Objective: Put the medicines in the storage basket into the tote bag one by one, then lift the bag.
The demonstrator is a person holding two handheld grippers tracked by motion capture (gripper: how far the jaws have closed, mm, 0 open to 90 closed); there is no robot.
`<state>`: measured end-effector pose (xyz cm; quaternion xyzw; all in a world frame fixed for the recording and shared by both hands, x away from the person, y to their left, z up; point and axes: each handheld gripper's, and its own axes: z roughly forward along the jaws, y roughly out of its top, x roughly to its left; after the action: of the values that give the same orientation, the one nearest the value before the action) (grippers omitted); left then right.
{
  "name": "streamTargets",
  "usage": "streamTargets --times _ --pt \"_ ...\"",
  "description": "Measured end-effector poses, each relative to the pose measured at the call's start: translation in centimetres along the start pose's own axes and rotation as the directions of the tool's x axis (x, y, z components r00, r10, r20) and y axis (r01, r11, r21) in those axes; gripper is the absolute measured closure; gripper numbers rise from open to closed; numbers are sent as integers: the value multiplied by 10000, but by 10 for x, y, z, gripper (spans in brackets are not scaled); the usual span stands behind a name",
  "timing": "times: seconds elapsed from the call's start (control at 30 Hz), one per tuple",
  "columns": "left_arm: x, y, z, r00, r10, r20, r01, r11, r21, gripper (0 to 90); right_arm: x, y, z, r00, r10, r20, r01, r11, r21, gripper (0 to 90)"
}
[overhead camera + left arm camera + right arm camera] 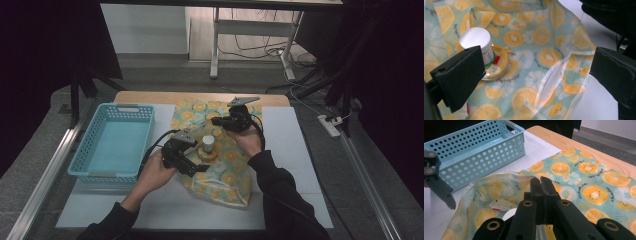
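A thin bag printed with orange slices (pixel 226 167) lies on the white mat, its mouth pulled open. Inside it stands a small bottle with a white cap (pixel 208 143). My left gripper (pixel 194 156) is open just left of the bottle. In the left gripper view its jaws stand wide apart (pixel 536 75), with the bottle (pixel 477 40) beside the left jaw and the bag (pixel 544 50) beneath. My right gripper (pixel 218 121) is behind the bottle. In the right gripper view it is shut (pixel 540 185) on the bag's upper rim (pixel 520 178), holding it up.
A light blue perforated basket (pixel 85 150) stands empty at the left of the mat, also seen as the basket (pixel 474 152) in the right gripper view. The wooden table edge (pixel 200 96) runs behind the bag. White mat (pixel 295 150) lies bare at the right.
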<state>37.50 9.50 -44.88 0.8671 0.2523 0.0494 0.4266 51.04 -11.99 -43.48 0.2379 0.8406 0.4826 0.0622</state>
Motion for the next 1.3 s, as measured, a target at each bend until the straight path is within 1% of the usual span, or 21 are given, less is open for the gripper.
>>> streamTargets --times 0.13,0.27,0.33,0.53,0.73,0.8,0.87,0.93,1.0,1.07,1.1,1.17,1.2,1.3 --pt "-6 -5 1 10000 85 -45 -85 10000 -2 0 1 0 0 10000 -21 -36 21 10000 3 900" --pt "-11 -11 2 9999 -57 91 56 10000 70 0 2 0 0 10000 -58 -65 58 10000 25 900" --pt "-13 -14 2 10000 -39 32 39 9999 99 0 2 0 0 10000 -54 -67 54 10000 22 900" --pt "-13 -20 5 9999 -169 21 168 9996 229 0 3 -1 0 9999 -64 -107 65 10000 56 900" --pt "-15 -23 16 9999 -111 -90 117 9982 596 0 3 -1 -1 9999 -57 -89 58 10000 46 900" --pt "-16 -24 20 9995 -123 -298 143 9976 681 0 4 -1 -1 9999 -56 -88 56 10000 31 900" --pt "-15 -26 24 9991 -147 -389 178 9965 811 0 4 -1 -1 9999 -68 -111 69 10000 24 900" --pt "-14 -29 28 9979 -192 -623 245 9961 852 0 5 -2 -1 9999 -79 -123 79 10000 33 900" --pt "-12 -31 32 9985 -225 -491 266 9959 861 6 6 -2 0 9998 -94 -150 95 10000 19 900" --pt "-10 -33 36 9987 -217 -463 259 9954 925 7 6 -2 0 9998 -101 -159 102 9999 23 900" --pt "-10 -33 39 9987 -155 -483 204 9946 1016 9 6 -2 0 9998 -91 -178 91 10000 30 900" --pt "-9 -35 45 9977 110 -664 -26 9921 1251 8 6 -2 1 9998 -93 -184 93 9999 36 900" --pt "-9 -35 47 9975 193 -675 -100 9908 1346 8 6 -2 1 9998 -93 -190 94 9999 38 900" --pt "-8 -38 56 9981 198 -582 -106 9879 1547 5 7 -3 2 9998 -83 -203 84 10000 50 900"
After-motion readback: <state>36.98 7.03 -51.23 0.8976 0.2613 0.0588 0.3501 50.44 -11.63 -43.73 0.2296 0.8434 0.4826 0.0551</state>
